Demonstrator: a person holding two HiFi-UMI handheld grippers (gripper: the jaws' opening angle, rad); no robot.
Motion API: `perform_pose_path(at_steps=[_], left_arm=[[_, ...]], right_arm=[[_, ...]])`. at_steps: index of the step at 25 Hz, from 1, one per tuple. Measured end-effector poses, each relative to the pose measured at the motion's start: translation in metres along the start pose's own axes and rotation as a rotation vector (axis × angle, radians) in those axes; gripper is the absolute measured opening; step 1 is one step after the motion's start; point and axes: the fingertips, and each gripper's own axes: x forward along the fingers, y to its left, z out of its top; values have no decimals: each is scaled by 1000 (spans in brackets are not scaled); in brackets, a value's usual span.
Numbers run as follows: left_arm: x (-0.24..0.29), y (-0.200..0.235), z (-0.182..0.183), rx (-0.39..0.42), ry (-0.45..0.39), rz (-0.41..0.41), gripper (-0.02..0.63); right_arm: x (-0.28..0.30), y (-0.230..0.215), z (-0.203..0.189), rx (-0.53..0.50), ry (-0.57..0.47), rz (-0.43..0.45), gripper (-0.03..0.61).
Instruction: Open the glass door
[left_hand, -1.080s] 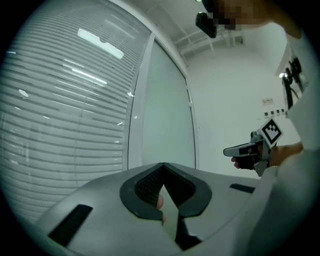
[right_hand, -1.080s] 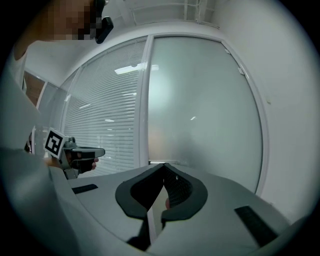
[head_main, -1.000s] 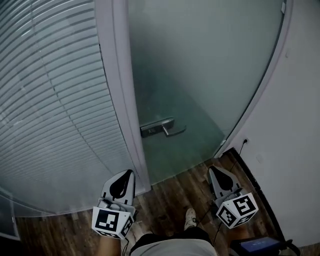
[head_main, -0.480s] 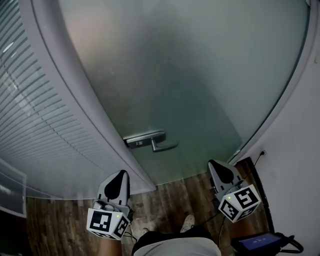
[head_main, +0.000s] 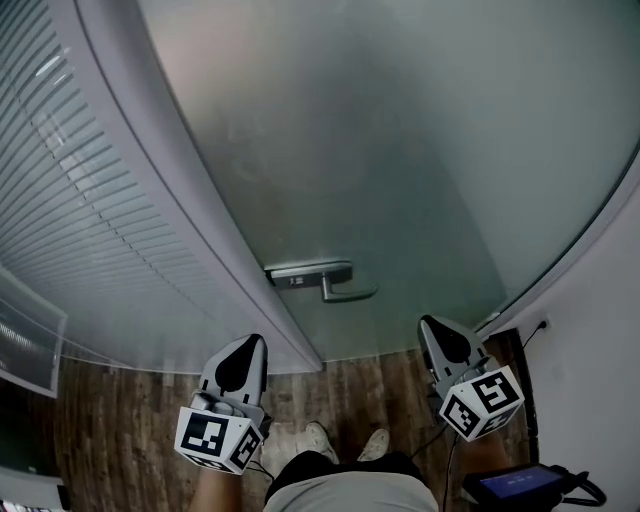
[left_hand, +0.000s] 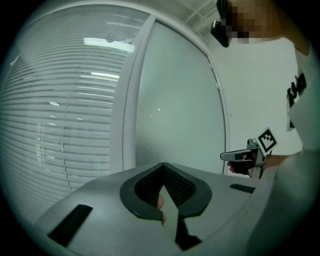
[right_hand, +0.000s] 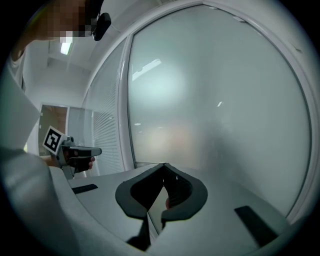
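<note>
1. Straight ahead of the person, the frosted glass door (head_main: 400, 150) fills most of the head view. As far as that view shows, it stands closed against the white frame post (head_main: 265, 315) on its left.
2. Door hardware: a metal lever handle (head_main: 335, 285) on a long plate sits at the door's left edge, just beside the post. Nothing touches it.
3. Left of the post is a glazed panel with a slatted blind (head_main: 70, 200) behind it. To the right of the door stands a white wall (head_main: 600, 330) with a wall socket (head_main: 543, 325) low down.
4. Left gripper (head_main: 250, 350): held low, below the post and apart from the door. In its own view the jaw tips meet, and it is clenched on nothing (left_hand: 162, 166).
5. Right gripper (head_main: 440, 338): held low, below the door's right part and well clear of the handle. Its jaws are pressed together and it is empty (right_hand: 164, 166).
6. Each gripper view shows the other gripper off to the side, held in a hand.
7. Underfoot: wooden floor (head_main: 350, 400), the person's shoes (head_main: 375, 445), and a dark device (head_main: 510, 487) at the lower right.
</note>
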Motion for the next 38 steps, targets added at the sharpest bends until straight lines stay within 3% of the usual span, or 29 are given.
perform_pose_path(at_steps=[12, 19, 26, 38], left_arm=[[12, 72, -9, -37, -34, -68, -2], [12, 81, -10, -43, -49, -84, -2], [13, 63, -4, -28, -20, -17, -2], [25, 20, -23, -55, 43, 92, -2]], right_arm=[[51, 54, 16, -60, 12, -73, 2], [59, 59, 20, -107, 31, -70, 2], [65, 43, 16, -108, 51, 30, 2], [89, 1, -13, -184, 212, 228, 29]])
